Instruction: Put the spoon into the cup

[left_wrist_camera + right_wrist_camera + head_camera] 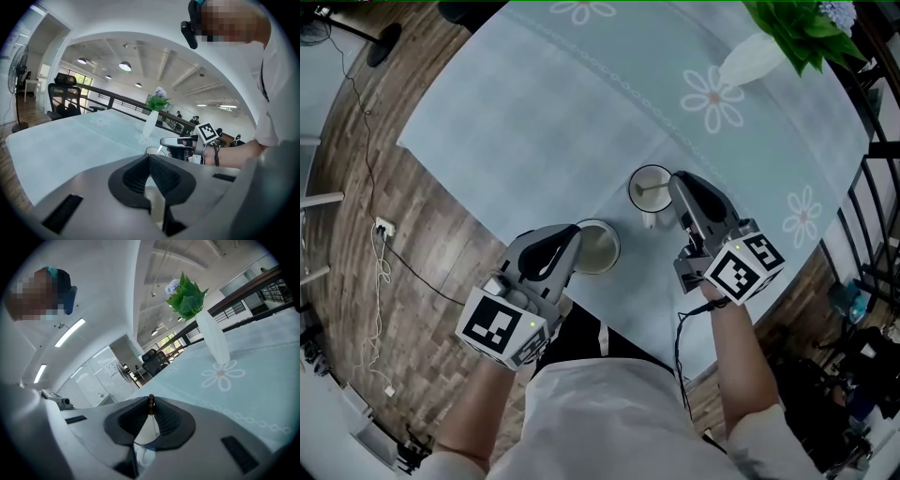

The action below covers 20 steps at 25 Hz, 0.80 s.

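A white mug [650, 189] stands on the pale blue cloth, and the spoon [653, 193] stands inside it. My right gripper [677, 184] reaches over the mug's right rim and is shut on the spoon's handle. In the right gripper view the metal handle with its brown tip [150, 402] sits pinched between the pads. A second cup [600, 247] with a tan inside stands nearer the table's edge. My left gripper [577, 234] is at this cup's left rim, and its white wall [154, 202] shows between the closed jaws. The left gripper view also shows the mug's rim [152, 151].
A white vase [752, 56] with green leaves stands at the back right of the table [534, 112]. A black railing [874, 178] runs along the right side. Wooden floor with a cable [384, 253] lies left of the table. The person's torso is close to the table's near edge.
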Available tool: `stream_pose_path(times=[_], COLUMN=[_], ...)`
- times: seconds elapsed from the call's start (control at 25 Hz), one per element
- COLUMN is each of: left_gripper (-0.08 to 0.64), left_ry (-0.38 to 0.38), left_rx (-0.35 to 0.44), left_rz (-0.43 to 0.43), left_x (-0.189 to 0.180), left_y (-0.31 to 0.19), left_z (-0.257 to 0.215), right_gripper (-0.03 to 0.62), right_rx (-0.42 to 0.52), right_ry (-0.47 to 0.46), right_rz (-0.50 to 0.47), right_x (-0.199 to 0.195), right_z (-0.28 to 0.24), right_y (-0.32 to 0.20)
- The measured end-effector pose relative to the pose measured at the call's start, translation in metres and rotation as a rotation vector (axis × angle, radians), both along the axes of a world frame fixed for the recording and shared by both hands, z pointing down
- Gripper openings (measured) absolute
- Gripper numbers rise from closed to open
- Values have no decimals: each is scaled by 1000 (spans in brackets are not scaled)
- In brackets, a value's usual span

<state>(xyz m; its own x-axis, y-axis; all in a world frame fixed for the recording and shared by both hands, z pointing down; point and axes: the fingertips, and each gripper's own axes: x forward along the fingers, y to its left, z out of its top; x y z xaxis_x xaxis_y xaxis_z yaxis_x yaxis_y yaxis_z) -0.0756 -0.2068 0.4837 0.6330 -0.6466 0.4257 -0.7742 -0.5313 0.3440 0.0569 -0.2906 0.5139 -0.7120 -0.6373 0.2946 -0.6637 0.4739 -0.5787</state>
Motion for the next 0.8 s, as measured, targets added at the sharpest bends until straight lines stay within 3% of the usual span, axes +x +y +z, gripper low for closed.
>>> stream_pose_path(times=[0.8], left_gripper=[21], left_ry=[-11], left_rx=[-10], left_rz=[33], left_x=[6], left_y=[5], left_z=[6], right_gripper=[57], right_rx=[-41], right_ry=[94], right_rz=[73], right_x=[13], right_z=[25], right_y=[0])
